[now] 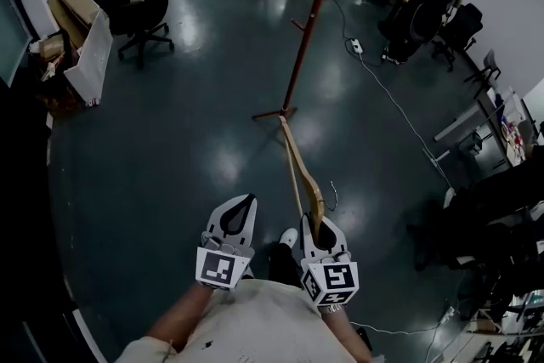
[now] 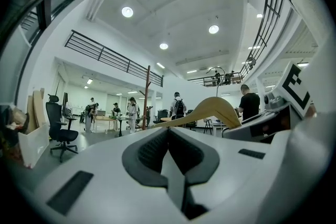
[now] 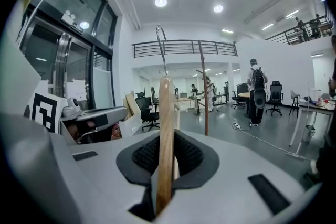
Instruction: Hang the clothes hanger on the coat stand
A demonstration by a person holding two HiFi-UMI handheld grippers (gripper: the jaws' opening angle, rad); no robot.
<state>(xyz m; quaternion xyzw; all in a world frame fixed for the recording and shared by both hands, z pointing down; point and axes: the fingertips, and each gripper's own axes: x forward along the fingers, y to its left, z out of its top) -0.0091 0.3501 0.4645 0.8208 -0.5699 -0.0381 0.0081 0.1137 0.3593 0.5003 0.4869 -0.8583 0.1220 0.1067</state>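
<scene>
The wooden clothes hanger (image 1: 297, 167) juts forward and low over the floor, one end clamped in my right gripper (image 1: 320, 230), which is shut on it. In the right gripper view the hanger (image 3: 166, 128) stands edge-on between the jaws, its metal hook (image 3: 161, 48) at the top. The red-brown coat stand (image 1: 308, 30) rises ahead, its base just past the hanger's far tip; it also shows as the thin coat stand (image 3: 203, 91) and coat stand (image 2: 147, 98). My left gripper (image 1: 241, 210) is beside the right one, shut and empty, with the hanger (image 2: 211, 109) to its right.
A black office chair (image 1: 136, 13) and cardboard boxes (image 1: 75, 30) are at the left. A white cable with a power strip (image 1: 357, 47) runs across the dark floor right of the stand. People and tables are at the back; desks and chairs (image 1: 459, 30) crowd the right.
</scene>
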